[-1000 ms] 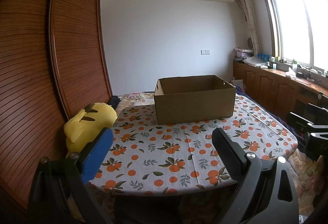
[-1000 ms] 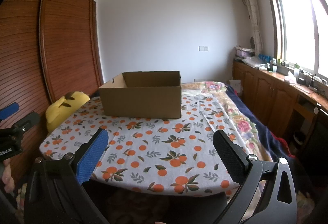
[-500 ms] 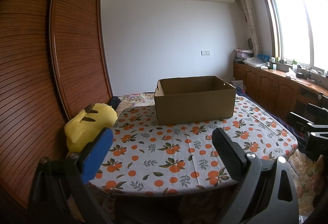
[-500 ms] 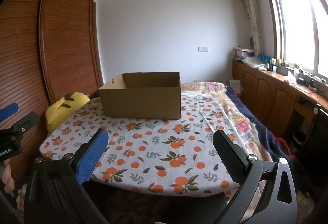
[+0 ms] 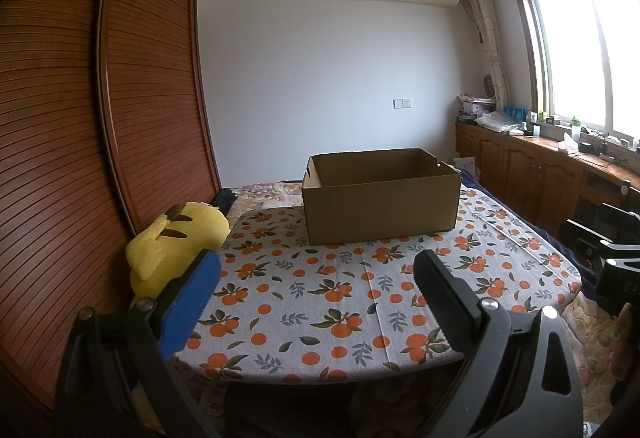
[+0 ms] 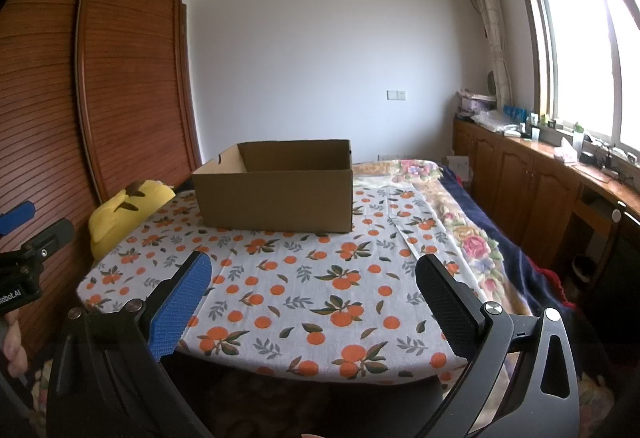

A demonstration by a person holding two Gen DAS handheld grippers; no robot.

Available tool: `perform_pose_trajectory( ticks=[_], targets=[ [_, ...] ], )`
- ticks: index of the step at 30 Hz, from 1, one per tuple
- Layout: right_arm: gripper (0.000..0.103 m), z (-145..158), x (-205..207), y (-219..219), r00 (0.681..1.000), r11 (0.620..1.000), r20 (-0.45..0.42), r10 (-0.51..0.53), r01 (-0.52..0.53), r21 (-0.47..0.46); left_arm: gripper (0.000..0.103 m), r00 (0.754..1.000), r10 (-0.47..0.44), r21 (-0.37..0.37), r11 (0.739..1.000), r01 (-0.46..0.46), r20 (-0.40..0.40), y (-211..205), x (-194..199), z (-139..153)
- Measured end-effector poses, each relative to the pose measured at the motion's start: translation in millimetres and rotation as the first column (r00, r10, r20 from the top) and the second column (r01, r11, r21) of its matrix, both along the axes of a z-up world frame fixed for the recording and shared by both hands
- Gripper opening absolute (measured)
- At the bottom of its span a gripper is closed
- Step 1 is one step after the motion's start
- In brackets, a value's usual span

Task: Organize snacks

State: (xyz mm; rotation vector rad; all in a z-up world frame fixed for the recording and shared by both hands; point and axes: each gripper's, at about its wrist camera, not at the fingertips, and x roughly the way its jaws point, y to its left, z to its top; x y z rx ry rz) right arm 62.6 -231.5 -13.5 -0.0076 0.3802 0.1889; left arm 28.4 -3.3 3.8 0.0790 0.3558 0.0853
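An open brown cardboard box point(image 5: 380, 203) point(image 6: 276, 195) stands on the far half of a table covered with an orange-print cloth point(image 5: 320, 298) point(image 6: 304, 290). No snacks show in either view, and what lies inside the box is hidden by its walls. My left gripper point(image 5: 316, 270) hangs open over the table's near edge, nothing between its fingers. My right gripper point(image 6: 312, 270) is open too, at the near edge, further right. Each gripper shows at the other view's side margin.
A yellow plush toy point(image 5: 172, 242) point(image 6: 128, 209) lies at the table's left edge against a brown slatted wardrobe point(image 5: 80, 137). A bed with a flowered cover point(image 6: 460, 230) lies to the right, with wooden cabinets point(image 5: 540, 177) under the window.
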Motion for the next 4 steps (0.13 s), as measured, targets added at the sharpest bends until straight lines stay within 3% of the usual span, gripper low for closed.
perform_pose_trajectory(
  ticks=[4],
  targets=[
    [0.103, 0.1, 1.1, -0.2, 1.0, 1.0, -0.001, 0.0, 0.0, 0.0, 0.098, 1.0, 0.0, -0.001, 1.0, 0.0, 0.0, 0.3, -0.1, -0.3]
  ],
)
